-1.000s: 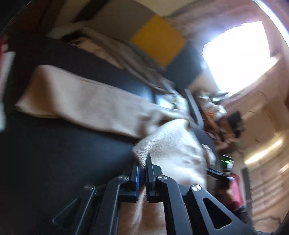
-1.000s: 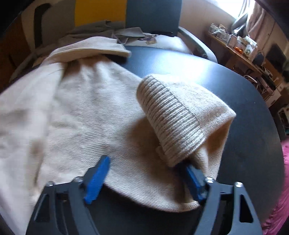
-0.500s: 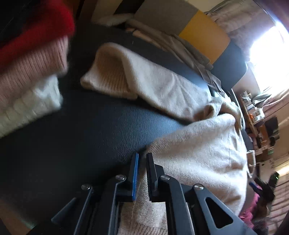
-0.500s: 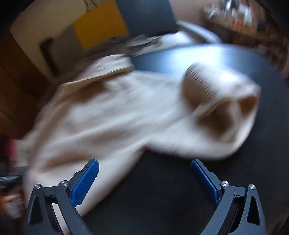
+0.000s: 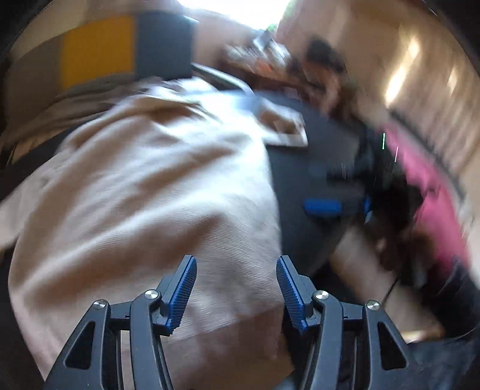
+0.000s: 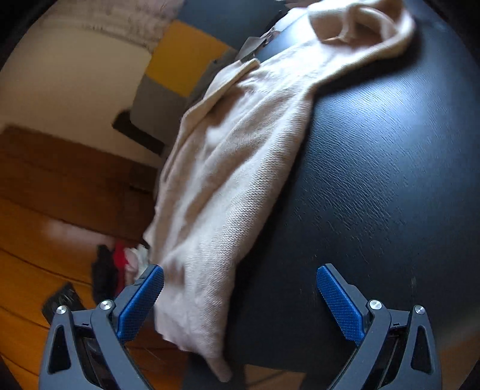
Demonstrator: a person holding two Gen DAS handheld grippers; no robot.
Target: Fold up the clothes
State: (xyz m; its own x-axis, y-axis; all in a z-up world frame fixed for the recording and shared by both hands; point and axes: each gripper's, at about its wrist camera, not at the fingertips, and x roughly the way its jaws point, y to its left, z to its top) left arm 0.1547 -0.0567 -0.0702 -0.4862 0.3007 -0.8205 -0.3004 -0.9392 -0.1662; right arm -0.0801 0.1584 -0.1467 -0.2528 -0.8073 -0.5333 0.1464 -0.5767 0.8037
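Worktop (image 6: 390,168): dark, leather-grained, rounded at its edge; it fills most of the right wrist view.
Sweater (image 6: 228,168): cream knit, lying on the worktop in a long band from the far side to the near edge, where its end hangs over. In the left wrist view it (image 5: 144,186) spreads wide and is blurred.
Cuff (image 6: 360,27): the far end of the sweater, bunched in loose folds on the worktop.
Floor (image 6: 27,270): orange-brown wood, left of the worktop.
Panel (image 5: 96,48): a yellow square between grey ones, behind the worktop.
Pile (image 6: 120,267): black, red and white clothes on the floor, small and blurred.
Left gripper (image 5: 237,291): jaws opening, blue pads apart, clear of the cloth; the sweater lies below and between them.
Right gripper (image 6: 240,300): jaws spread to their widest, released; the sweater's hanging end lies just beside the left pad, and whether they touch cannot be told. It also shows blurred in the left wrist view (image 5: 336,207).
Writing: no legible brand, label or text.
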